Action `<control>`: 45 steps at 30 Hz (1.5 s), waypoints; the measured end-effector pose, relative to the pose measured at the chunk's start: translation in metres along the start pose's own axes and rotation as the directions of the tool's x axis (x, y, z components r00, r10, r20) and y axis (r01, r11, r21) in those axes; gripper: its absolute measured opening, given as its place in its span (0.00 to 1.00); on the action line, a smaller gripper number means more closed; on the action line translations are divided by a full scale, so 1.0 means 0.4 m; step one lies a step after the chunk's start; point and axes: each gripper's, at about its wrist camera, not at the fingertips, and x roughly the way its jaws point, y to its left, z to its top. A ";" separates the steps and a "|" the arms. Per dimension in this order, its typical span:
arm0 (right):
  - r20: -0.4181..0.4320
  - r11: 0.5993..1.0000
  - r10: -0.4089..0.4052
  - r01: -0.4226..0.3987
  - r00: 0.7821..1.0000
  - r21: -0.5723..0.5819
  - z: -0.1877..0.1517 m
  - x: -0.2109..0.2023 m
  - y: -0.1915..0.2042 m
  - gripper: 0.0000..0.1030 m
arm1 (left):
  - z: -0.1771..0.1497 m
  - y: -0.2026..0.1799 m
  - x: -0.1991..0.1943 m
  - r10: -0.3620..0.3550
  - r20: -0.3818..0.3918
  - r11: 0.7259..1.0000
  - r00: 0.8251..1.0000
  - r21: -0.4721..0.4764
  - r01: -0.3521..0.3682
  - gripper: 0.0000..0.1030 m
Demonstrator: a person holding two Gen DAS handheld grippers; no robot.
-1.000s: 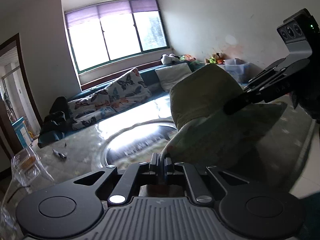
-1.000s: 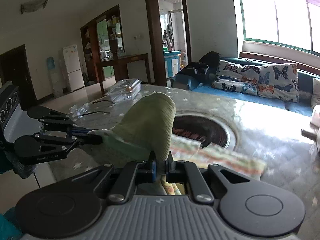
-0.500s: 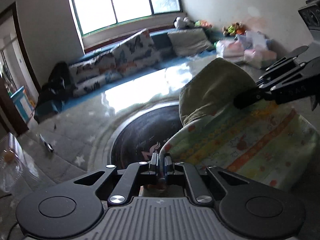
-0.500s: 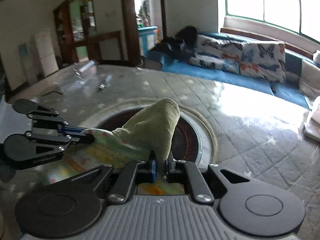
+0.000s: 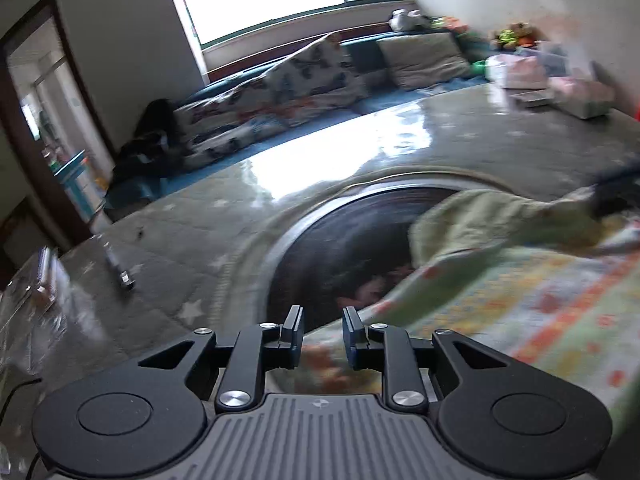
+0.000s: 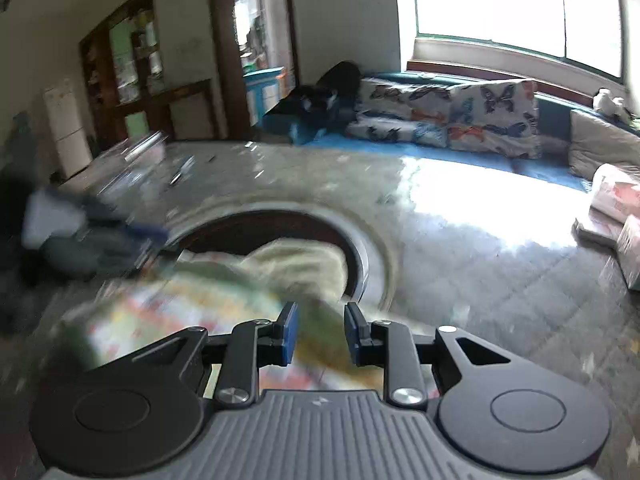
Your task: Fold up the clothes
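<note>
Grey quilted table covering (image 5: 460, 136), dotted with pale stars, spreads under both cameras around a dark round inset (image 5: 344, 248) with a metal rim. Only the left wrist view shows the heap of pink and white bundles (image 5: 560, 84) at the far right of the table and the small dark object (image 5: 120, 268) lying on the left. Only the right wrist view shows the white fridge (image 6: 66, 128), the wooden shelves (image 6: 128, 56) and the open doorway (image 6: 260, 40); both catch the butterfly-print cushions (image 6: 448, 116) under the window.

The garment (image 5: 520, 304), pale green with a yellow and orange print, lies on the table and overlaps the near edge of the inset. From the left gripper (image 5: 322, 334) it spreads away to the right, with one edge running below the fingertips. From the right gripper (image 6: 317, 334) it spreads to the left, a plain green fold (image 6: 304, 264) bunched just ahead.

Both sets of jaws are opening. Cloth shows in each gap, yet the blue pads (image 5: 353, 336) stand clear of it on either side. Each view shows the other gripper as a dark blur at the garment's far edge.
</note>
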 end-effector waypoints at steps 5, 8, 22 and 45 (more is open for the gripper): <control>-0.051 0.999 -0.030 0.031 0.998 0.033 -0.059 0.012 -0.030 0.24 | -0.003 0.036 0.026 0.055 -0.041 0.997 0.998 -0.052 -0.057 0.24; -0.025 0.993 -0.062 0.065 0.998 0.099 -0.057 0.014 -0.071 0.24 | -0.001 0.050 -0.002 0.066 -0.031 0.994 0.997 -0.088 -0.068 0.24; -0.040 0.997 0.040 -0.037 0.998 0.066 0.030 0.101 -0.008 0.23 | 0.064 -0.074 -0.034 -0.245 0.023 0.960 0.969 -0.133 0.245 0.26; 0.003 0.991 0.095 -0.094 0.996 -0.095 -0.048 -0.033 0.133 0.26 | -0.069 -0.130 -0.189 -0.255 0.076 0.955 0.964 -0.137 0.263 0.26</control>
